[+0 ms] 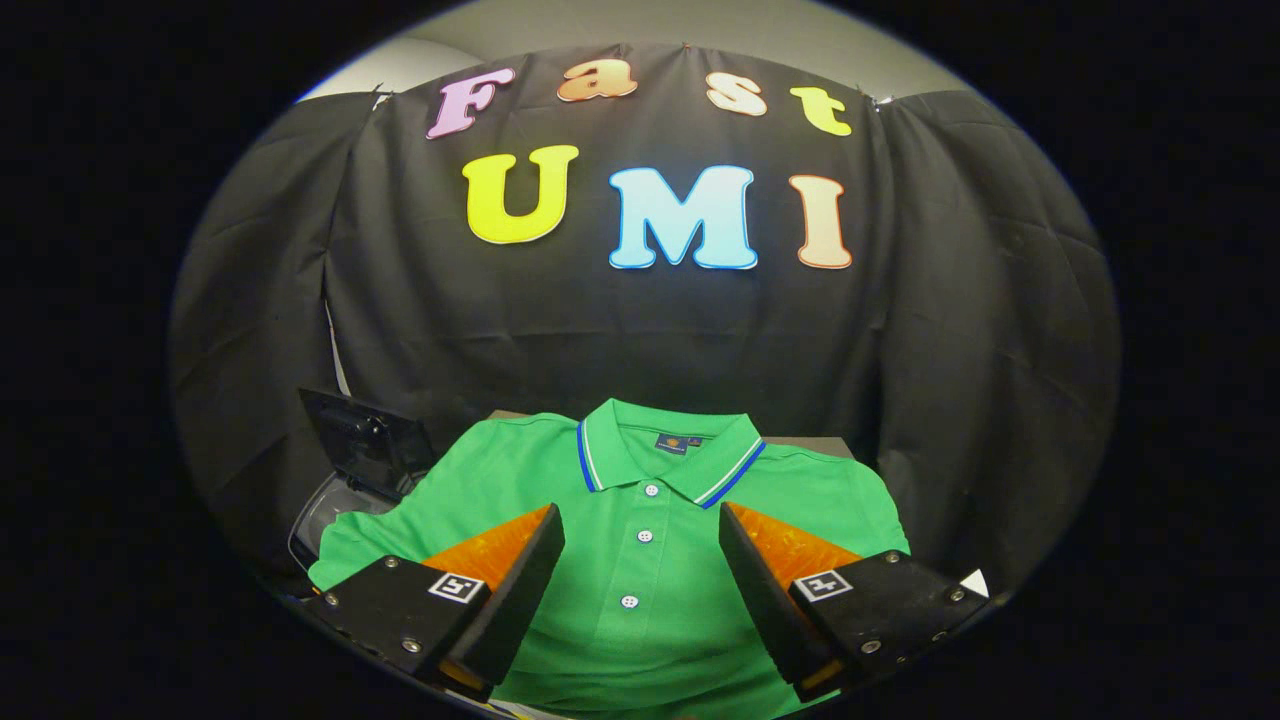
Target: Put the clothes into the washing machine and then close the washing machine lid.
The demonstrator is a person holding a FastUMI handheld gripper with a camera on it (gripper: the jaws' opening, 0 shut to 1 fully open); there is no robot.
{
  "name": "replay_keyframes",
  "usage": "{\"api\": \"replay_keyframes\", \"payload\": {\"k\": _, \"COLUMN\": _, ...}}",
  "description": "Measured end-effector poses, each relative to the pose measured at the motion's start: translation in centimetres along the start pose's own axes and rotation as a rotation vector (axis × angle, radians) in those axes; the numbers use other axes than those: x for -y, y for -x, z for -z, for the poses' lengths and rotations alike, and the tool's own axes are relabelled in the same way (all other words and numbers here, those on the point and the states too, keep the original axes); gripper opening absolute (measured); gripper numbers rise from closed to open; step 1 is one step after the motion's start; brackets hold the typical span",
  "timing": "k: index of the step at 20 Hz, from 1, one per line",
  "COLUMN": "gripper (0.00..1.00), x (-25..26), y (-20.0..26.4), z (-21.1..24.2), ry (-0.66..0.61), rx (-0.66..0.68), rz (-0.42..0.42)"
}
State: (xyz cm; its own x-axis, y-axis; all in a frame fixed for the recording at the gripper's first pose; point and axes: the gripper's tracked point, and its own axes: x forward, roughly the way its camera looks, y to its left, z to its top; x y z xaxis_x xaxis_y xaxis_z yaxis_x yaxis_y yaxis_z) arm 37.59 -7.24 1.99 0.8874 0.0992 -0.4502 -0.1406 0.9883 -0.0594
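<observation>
Lying flat and face up, a green polo shirt (640, 560) spreads across the surface beneath the gripper (640, 525), its collar toward the black cloth wall (640, 340) and its button placket running straight down the gap between the two fingers. The gripper's fingers stand wide apart above the shirt, one over each side of the chest, pressing on nothing; whether their tips touch the fabric cannot be told. The cloth is a fine knit, smooth with only soft creases, and the collar carries thin blue and white stripes along its edge. Three small pale buttons show on the placket. The shirt's lower hem is cut off below the fingers, and each finger covers part of its front. Beyond the shirt's left sleeve sits the washing machine (335, 500), its dark glossy lid (365, 450) raised and tilted back; most of its body is hidden behind the sleeve. Behind the collar a narrow strip of tabletop (805, 445) meets the hanging cloth.
</observation>
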Motion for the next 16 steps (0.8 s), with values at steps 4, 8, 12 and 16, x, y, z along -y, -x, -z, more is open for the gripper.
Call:
{"api": "replay_keyframes", "payload": {"k": 4, "gripper": 0.97, "x": 0.0, "y": -2.0, "z": 1.5, "ry": 0.009, "rx": -0.096, "rz": -0.017}}
{"api": "replay_keyframes", "payload": {"k": 8, "gripper": 0.97, "x": -0.5, "y": -2.8, "z": 2.7, "ry": -0.005, "rx": -0.151, "rz": -0.058}}
{"api": "replay_keyframes", "payload": {"k": 12, "gripper": 0.97, "x": -0.6, "y": -3.2, "z": 3.1, "ry": -0.015, "rx": -0.169, "rz": -0.087}}
{"api": "replay_keyframes", "payload": {"k": 16, "gripper": 0.96, "x": -0.7, "y": -3.1, "z": 3.1, "ry": -0.006, "rx": -0.163, "rz": -0.099}}
